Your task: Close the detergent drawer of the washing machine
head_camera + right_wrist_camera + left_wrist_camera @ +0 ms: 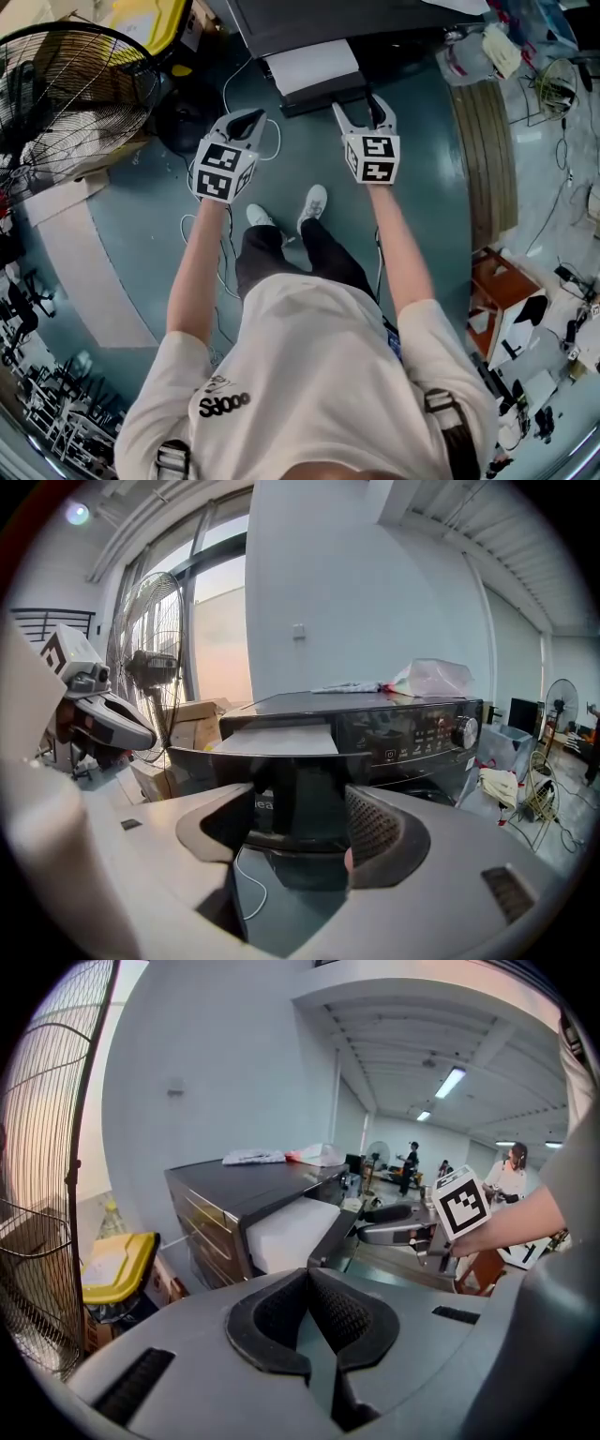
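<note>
With the left gripper (242,122) pinched shut on nothing and held aside, the right gripper (295,829), jaws spread and empty at the dark front of the pulled-out, white-trayed detergent drawer (277,740), should push squarely, straight into the black washing machine (412,726).

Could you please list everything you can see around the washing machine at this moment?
Washing machine: one, dark grey, ahead of the person.
Detergent drawer: one, white inside with dark front, pulled out.
Fan: one, black wire guard, left of the machine.
Bin: one, yellow, beside the fan.
Plastic bag: one, clear, on the machine's top.
Left gripper: one, grey, jaws shut, empty.
Right gripper: one, grey, jaws open, at the drawer front.
</note>
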The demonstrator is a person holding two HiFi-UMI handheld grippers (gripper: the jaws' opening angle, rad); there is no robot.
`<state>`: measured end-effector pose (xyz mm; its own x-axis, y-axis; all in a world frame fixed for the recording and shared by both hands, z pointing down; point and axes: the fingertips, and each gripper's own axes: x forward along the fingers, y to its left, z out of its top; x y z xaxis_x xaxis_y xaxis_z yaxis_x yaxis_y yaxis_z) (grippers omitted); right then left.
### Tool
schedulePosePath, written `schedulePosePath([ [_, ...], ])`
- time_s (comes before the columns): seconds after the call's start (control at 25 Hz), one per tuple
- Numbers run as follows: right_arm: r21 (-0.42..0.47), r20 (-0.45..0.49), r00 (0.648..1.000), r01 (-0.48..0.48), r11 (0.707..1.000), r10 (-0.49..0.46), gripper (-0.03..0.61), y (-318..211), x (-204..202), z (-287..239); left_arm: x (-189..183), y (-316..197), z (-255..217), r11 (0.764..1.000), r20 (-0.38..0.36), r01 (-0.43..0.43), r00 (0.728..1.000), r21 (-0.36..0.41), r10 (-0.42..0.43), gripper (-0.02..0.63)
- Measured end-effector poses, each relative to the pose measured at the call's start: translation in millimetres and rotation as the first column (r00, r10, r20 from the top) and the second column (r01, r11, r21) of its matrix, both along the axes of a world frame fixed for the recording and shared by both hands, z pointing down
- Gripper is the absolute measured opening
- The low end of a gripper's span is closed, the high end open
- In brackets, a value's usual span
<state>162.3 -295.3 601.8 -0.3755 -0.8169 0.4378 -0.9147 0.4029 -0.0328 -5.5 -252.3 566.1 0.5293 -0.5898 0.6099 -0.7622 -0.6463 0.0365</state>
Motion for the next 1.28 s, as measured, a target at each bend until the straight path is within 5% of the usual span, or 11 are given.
schedulePosePath([
  [1.28, 0.044, 0.047, 0.999, -0.017, 0.999, 0.015, 0.275, -61.3, -23.9, -8.1, -18.2, -29.0, 6.3, 0.999, -0.020, 0.038, 0.999, -0.010, -0.038, 0.018],
])
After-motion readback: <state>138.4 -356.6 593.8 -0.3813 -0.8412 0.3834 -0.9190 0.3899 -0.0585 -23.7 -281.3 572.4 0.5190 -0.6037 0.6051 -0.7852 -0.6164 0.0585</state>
